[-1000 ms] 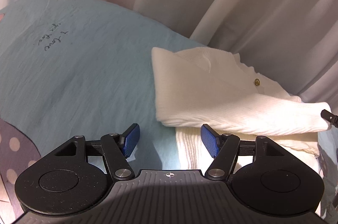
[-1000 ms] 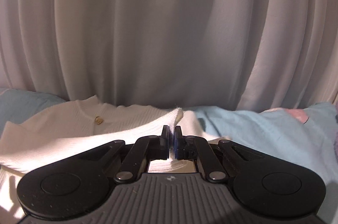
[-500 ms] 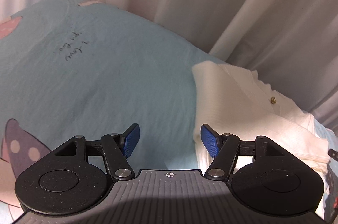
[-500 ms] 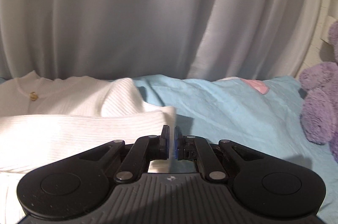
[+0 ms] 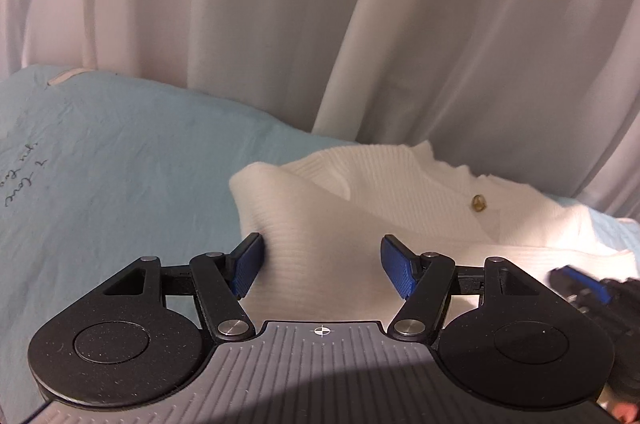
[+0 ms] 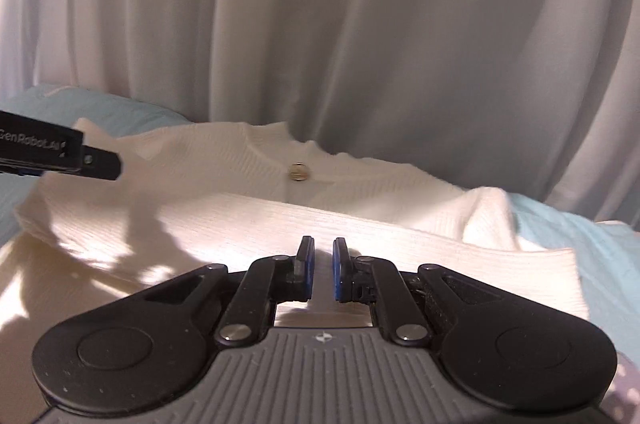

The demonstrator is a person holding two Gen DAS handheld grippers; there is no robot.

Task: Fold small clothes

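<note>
White curtain (image 5: 280, 24) hangs in folds across the far side, w/ one pale-blue bed sheet (image 5: 120, 176) spread below it, handwriting printed at its left edge. On the sheet lies one white ribbed cardigan (image 6: 248, 224), partly folded: a sleeve or side panel is laid across the body, long axis running left-right, collar toward the far side. One gold button (image 6: 298, 171) shows just below the collar.

Left tongs (image 5: 322, 266) stand wide, blue pads on either side of the garment's near-left portion; left pad looks to touch the knit edge, right pad sits over the fabric, nothing pinched. Right tongs (image 6: 323, 274) are narrowed to a slim gap, low over the near edge of the folded panel; no cloth is seen between the pads, though whether they brush the knit below can't be told. In the right-wrist view the left tool's black body pokes in from the left, over the cardigan's left shoulder.

Key relation: the garment lies directly ahead of and under both tongs, stretching far and to the right from the left tongs, which is nearer the left folded edge; right tongs is nearer the middle and right cuff end. Prob. next: the left closes on that near-left edge to carry it across.

Count: 1 cardigan, 1 button, 2 tongs, 1 sheet, 1 curtain.
</note>
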